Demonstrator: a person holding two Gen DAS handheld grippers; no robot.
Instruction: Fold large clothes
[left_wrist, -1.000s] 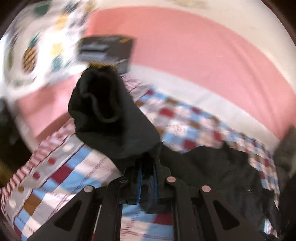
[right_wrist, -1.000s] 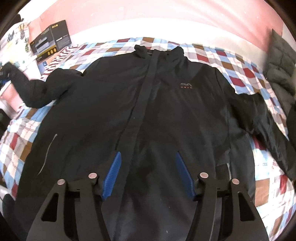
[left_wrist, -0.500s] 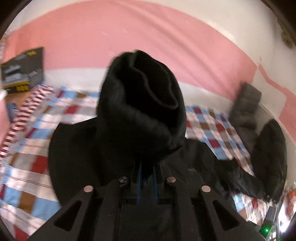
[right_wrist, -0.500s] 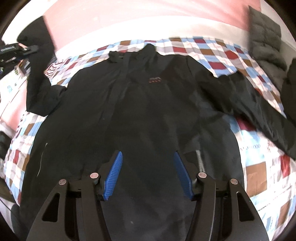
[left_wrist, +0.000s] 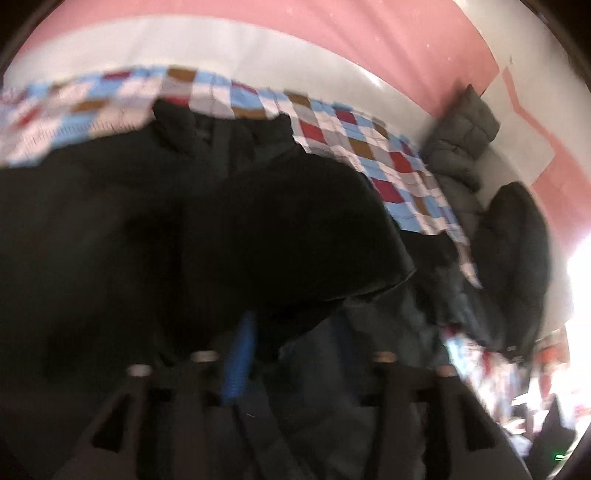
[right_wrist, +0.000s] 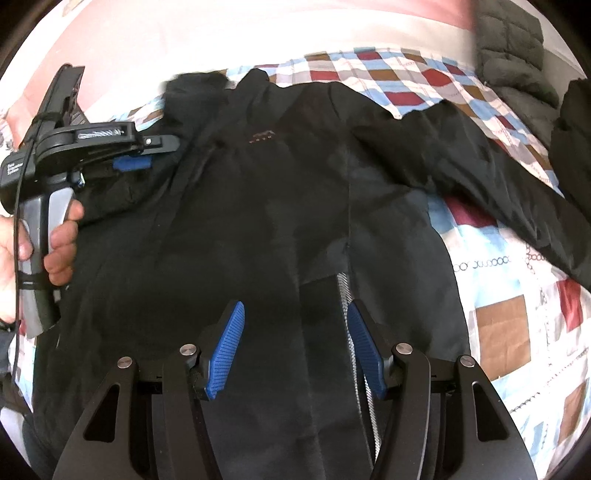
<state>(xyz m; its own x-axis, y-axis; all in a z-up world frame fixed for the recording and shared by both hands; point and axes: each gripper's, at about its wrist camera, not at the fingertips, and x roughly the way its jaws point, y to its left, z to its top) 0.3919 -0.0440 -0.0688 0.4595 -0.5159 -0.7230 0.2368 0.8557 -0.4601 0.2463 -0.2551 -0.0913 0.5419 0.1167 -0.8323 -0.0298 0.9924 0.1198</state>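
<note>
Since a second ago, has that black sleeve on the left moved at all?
Yes. In the right wrist view the sleeve, carried by the left hand-held gripper, has swung inward from the quilt's left edge onto the jacket chest, toward its logo.

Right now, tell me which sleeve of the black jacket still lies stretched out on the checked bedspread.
The jacket's right-hand sleeve, stretched out over the checked bedspread. The other sleeve lies folded across the chest by the left gripper.
</note>
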